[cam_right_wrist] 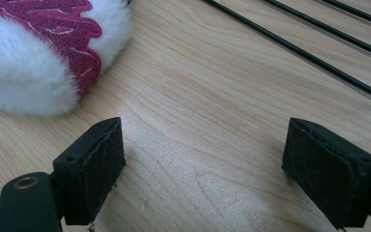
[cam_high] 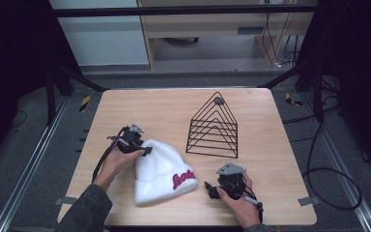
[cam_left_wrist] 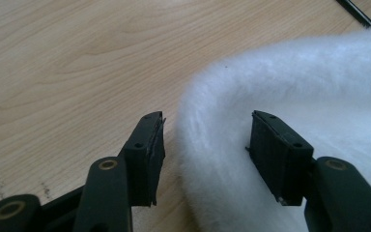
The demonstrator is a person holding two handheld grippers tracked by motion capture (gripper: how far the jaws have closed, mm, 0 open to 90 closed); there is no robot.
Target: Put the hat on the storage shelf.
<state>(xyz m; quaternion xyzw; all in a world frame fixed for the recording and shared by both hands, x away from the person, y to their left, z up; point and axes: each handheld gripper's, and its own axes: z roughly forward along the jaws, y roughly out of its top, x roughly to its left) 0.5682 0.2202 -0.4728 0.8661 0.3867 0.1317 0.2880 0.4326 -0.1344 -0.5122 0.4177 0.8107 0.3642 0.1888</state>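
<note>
White fleece beanie [cam_high: 162,171] lying flat on the wooden tabletop [cam_high: 251,96], towards its near edge and left of centre; long axis running from the rounded crown, at the far left, to the folded cuff at the near right, so the crown points away and leftwards while the cuff opening faces the near edge; pink lettering [cam_high: 183,180] across the cuff at its right end, seen close in the right gripper view as raised pink script on white pile. Left tool [cam_high: 145,151] at the crown end, in the person's left hand [cam_high: 113,164]; in the left gripper view its jaws stand part-way apart with the edge of the crown between them, one jaw over bare wood just beside the fleece and the other against or over the pile; whether the pads press the fabric cannot be told. Right tool [cam_high: 211,189] near the cuff's right end, apart from the beanie; jaws wide apart over bare wood, holding nothing. Black wire rack [cam_high: 213,128], triangular, beyond the right tool, well clear of the beanie.
</note>
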